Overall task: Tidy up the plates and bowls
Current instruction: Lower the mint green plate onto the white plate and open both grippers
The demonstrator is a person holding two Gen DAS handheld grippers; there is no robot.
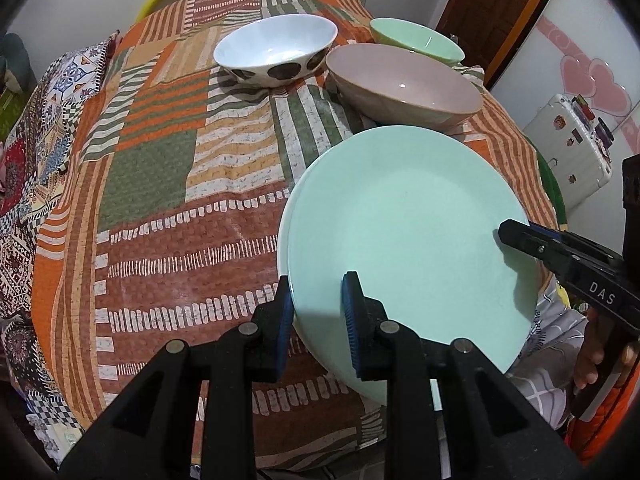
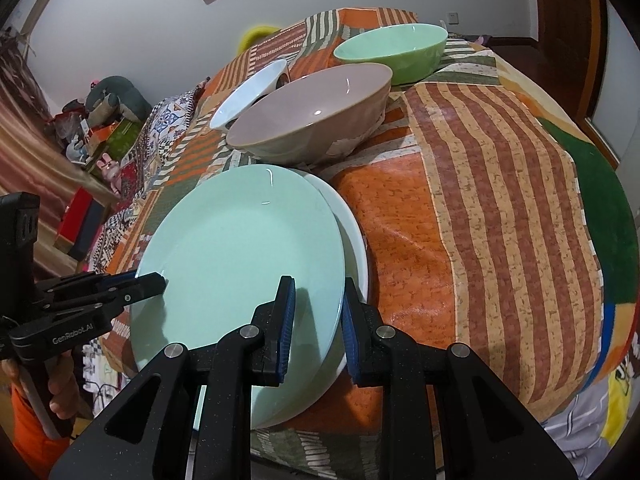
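Note:
A mint green plate lies on top of a white plate at the near edge of the table. My left gripper is shut on the mint plate's rim on one side. My right gripper is shut on the opposite rim. Whether the white plate's rim also sits between the jaws I cannot tell. Behind the plates stand a taupe bowl, a white bowl with dark spots and a green bowl.
A patchwork cloth in orange, green and cream covers the table. A white suitcase stands beyond the table edge. A person's hand holds the left gripper's handle. Boxes and toys crowd the floor beside the table.

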